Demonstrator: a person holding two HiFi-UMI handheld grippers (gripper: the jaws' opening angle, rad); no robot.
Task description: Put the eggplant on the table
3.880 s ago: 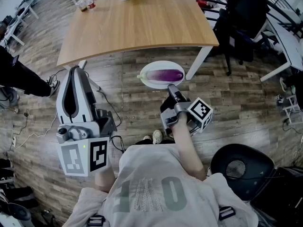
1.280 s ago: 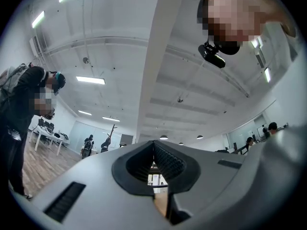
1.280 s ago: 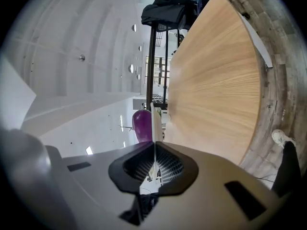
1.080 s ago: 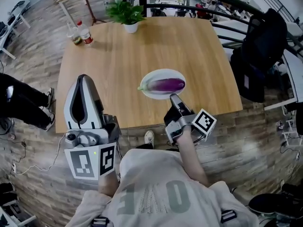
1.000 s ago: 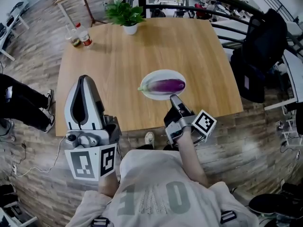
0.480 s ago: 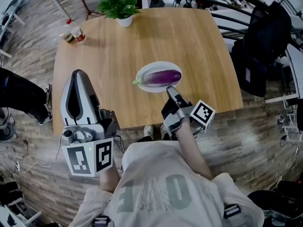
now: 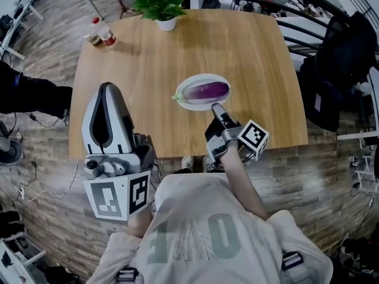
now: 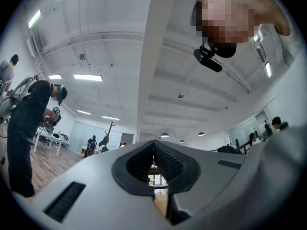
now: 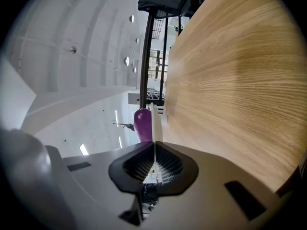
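A purple eggplant (image 7: 206, 90) lies on a white oval plate (image 7: 188, 103) over the near half of the wooden table (image 7: 177, 46). My right gripper (image 7: 216, 108) is shut on the plate's near rim. In the right gripper view the rim (image 9: 154, 123) runs edge-on between the pads, with the eggplant (image 9: 142, 123) beyond it and the table top (image 9: 230, 80) close alongside. Whether the plate touches the table I cannot tell. My left gripper (image 7: 106, 90) is held up at the left over the table's near edge, shut and empty (image 8: 153, 164).
A potted plant (image 7: 160, 5) and two bottles (image 7: 100, 34) stand at the table's far side. A person in black (image 7: 29, 93) is at the left. A dark chair with a bag (image 7: 343, 58) stands to the right of the table.
The plate with the eggplant, earlier over the floor in front of the table, is now over the table top. Both grippers have come forward with it, still shut.
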